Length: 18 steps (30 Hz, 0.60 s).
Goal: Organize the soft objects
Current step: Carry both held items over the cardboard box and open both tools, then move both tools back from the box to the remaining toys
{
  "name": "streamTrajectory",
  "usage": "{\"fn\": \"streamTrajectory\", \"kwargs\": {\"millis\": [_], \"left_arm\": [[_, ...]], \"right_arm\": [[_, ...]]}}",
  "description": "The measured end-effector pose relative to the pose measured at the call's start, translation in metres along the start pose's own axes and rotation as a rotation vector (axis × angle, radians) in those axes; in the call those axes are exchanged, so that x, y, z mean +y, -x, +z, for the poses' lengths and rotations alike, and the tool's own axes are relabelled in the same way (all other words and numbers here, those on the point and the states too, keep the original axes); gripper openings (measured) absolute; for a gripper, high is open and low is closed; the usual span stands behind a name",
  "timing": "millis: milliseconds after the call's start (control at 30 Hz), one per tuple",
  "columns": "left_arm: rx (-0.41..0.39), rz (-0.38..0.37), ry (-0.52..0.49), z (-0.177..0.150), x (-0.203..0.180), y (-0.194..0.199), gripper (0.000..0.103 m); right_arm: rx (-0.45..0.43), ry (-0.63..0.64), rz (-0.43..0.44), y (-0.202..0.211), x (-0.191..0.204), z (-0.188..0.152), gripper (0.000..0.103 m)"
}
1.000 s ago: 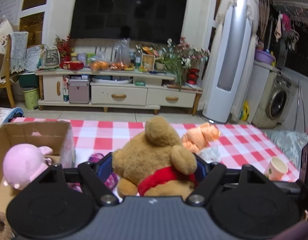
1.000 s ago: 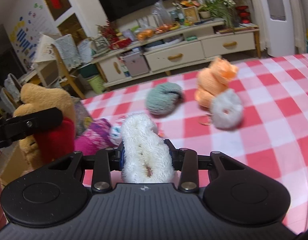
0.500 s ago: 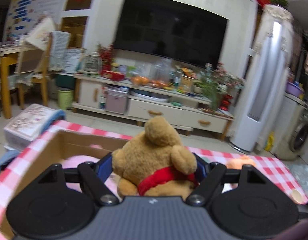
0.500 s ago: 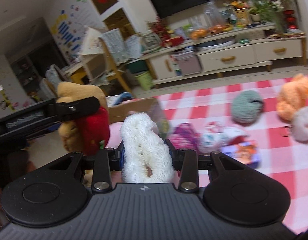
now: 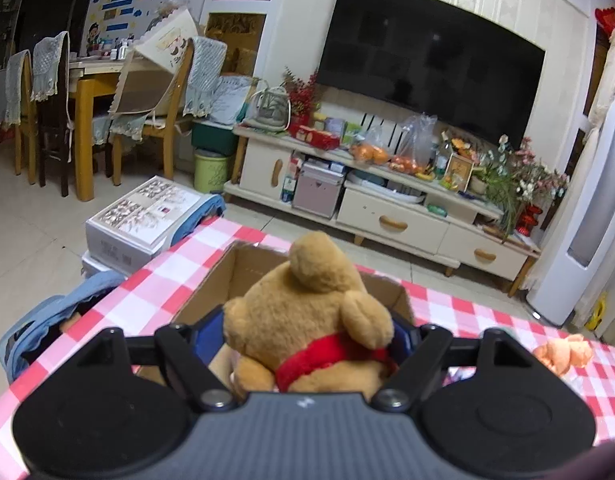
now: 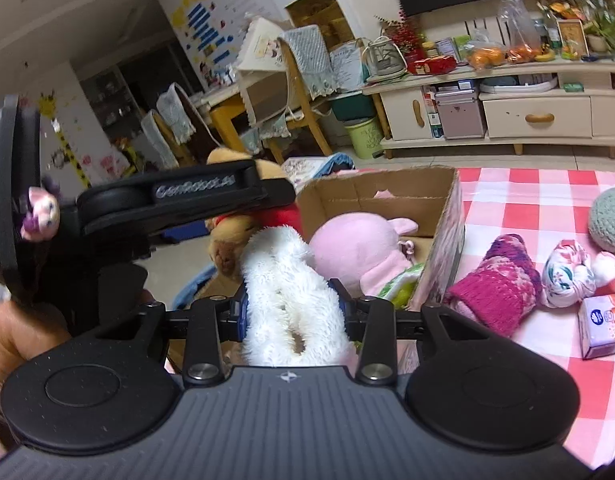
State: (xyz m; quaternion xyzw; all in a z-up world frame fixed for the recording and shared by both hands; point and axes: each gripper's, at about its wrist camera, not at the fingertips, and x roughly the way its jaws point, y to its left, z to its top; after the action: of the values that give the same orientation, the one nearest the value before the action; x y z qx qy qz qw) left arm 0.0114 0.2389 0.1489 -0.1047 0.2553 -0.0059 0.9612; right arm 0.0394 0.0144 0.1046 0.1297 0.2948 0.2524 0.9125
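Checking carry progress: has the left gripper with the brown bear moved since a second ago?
Yes. The left gripper, shut on the brown bear, has swung leftward from the open tablecloth to over the cardboard box.

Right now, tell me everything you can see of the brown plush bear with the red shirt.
The brown plush bear with the red shirt is a soft, fuzzy tan toy with rounded ears and a red fabric band round its middle. The left gripper is shut on its body, pads pressing both sides, and the bear faces away from that camera. It hangs above the open cardboard box on the red and white checked tablecloth. In the right wrist view it sits beside the white fluffy toy.
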Motion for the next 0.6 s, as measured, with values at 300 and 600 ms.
{"fn": "streamTrajectory", "kwargs": {"millis": [300,600], "left_arm": [[0.065,0.055,-0.005,-0.007,0.006,-0.012,0.082],[0.036,0.069,-0.015,-0.005,-0.002,-0.009,0.085]], "right_arm": [[0.03,0.038,-0.048,-0.007,0.004,-0.014,0.072],[-0.015,-0.009,-0.059,0.027,0.002,-0.019,0.099]]}}
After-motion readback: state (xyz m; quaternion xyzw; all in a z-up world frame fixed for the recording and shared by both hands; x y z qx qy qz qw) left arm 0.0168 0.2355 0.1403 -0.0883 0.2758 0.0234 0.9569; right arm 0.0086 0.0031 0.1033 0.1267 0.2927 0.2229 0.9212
